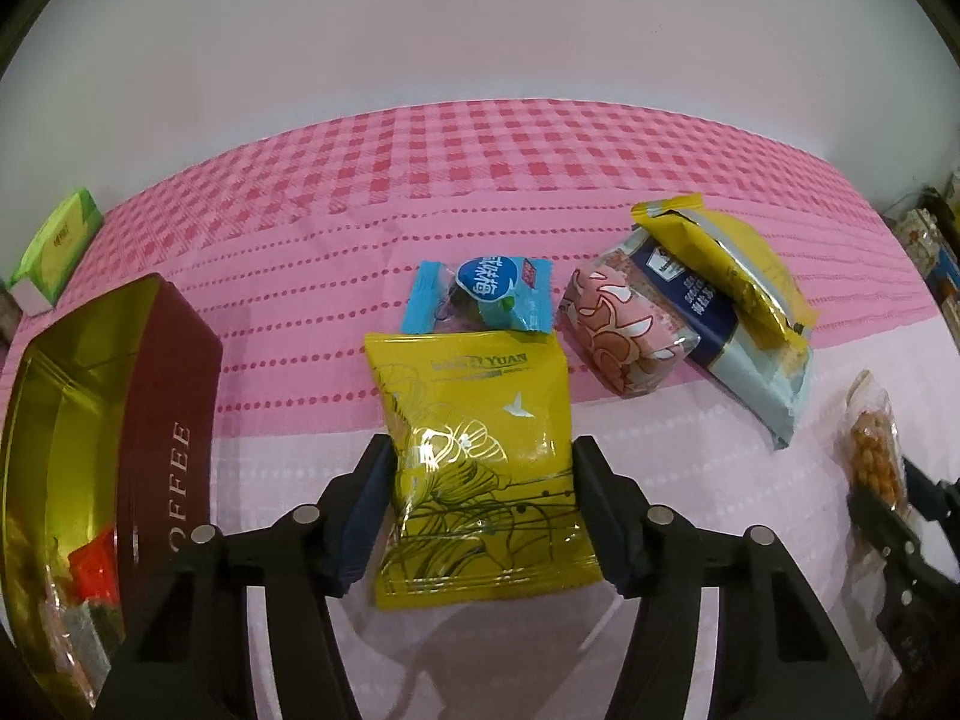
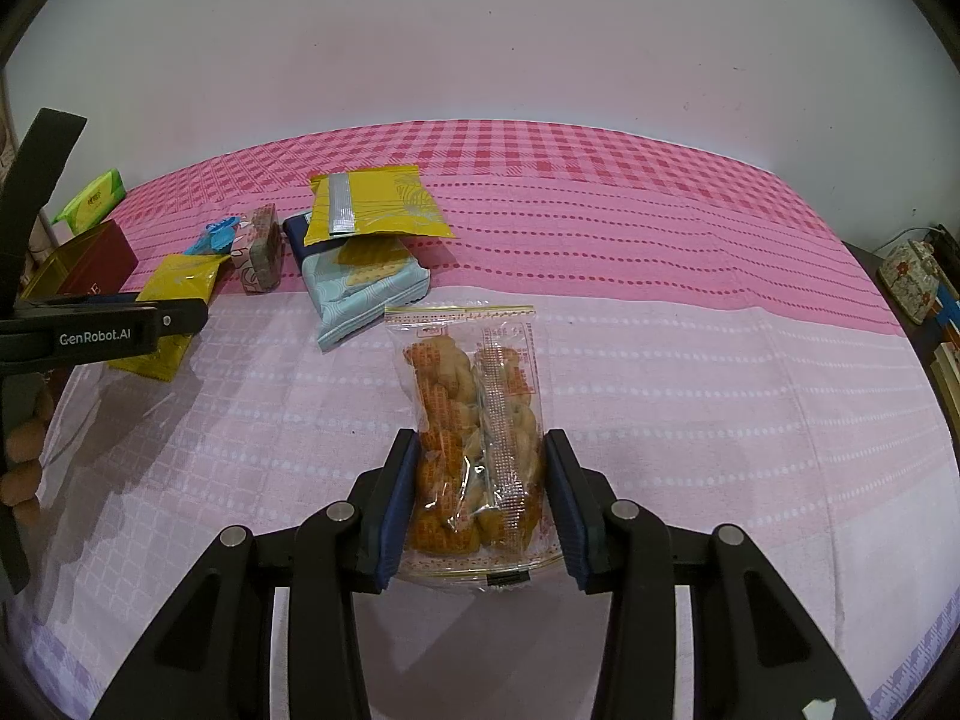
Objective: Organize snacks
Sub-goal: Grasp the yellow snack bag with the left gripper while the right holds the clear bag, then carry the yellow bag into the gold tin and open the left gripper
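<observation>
The left gripper (image 1: pixel 480 504) has a yellow snack packet (image 1: pixel 477 462) between its 2 dark pads. The packet is glossy, printed with gold line-drawn leaves, a small white bird and the letters "YUAN" near its top seam. Both pads touch its side edges at mid-height and the foil bulges between them, so it is pinched; its lower seam hangs above its own shadow on the pale pink cloth (image 1: pixel 690 420).

The right gripper (image 2: pixel 480 492) is closed on a clear bag of twisted fried dough (image 2: pixel 474 432), golden-brown pieces under transparent film with red print and a yellow-striped seal. The pads press its lower half from both sides; its upper end points toward the far edge of the bed.

A dark red tin (image 1: pixel 162 420) lettered "OFFEE", gold inside, stands at the near left edge of the bed, just left of the left gripper, with a few wrapped items in its bottom. Beyond the yellow packet lies a blue candy wrapper (image 1: pixel 480 294), touching its top edge. Toward the right sit a pink floral packet (image 1: pixel 624 330), a navy and pale blue pack (image 1: pixel 720 324) and a second yellow packet (image 1: pixel 732 264) resting on top of the pack. A green tissue box (image 1: pixel 57 246) sits at the far left corner.
</observation>
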`<state>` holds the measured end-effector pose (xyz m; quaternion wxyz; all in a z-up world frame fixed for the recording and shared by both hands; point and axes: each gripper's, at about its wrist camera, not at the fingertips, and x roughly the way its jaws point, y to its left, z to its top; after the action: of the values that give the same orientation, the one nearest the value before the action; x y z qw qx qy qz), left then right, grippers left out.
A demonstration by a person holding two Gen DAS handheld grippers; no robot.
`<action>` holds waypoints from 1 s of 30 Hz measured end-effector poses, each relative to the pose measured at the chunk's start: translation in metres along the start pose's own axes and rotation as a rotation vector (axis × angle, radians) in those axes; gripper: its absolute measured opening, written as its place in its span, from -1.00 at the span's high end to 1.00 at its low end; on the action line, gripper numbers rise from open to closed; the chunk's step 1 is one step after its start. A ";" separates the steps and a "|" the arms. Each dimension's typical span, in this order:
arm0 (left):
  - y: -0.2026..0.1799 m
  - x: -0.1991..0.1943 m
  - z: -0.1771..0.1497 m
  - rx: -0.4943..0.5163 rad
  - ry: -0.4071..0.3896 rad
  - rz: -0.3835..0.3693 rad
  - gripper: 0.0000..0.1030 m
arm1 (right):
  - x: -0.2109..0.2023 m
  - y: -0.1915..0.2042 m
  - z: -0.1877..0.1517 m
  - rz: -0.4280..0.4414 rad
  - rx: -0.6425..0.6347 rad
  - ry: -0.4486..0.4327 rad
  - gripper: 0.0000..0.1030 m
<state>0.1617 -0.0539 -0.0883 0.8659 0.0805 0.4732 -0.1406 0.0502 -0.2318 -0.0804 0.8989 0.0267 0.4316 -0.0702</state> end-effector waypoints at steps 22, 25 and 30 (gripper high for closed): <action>-0.010 -0.039 -0.033 0.047 0.013 -0.010 -0.15 | 0.000 0.001 0.000 -0.003 -0.002 0.000 0.22; -0.012 -0.049 -0.034 0.049 0.010 -0.014 -0.15 | 0.000 0.001 0.000 -0.003 -0.002 0.000 0.22; -0.005 -0.074 -0.035 0.032 -0.010 -0.020 -0.15 | 0.000 0.001 0.000 -0.002 -0.002 0.000 0.22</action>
<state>0.0942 -0.0365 -0.0449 0.8653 0.0890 0.4676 -0.1574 0.0505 -0.2307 -0.0803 0.8989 0.0253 0.4318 -0.0707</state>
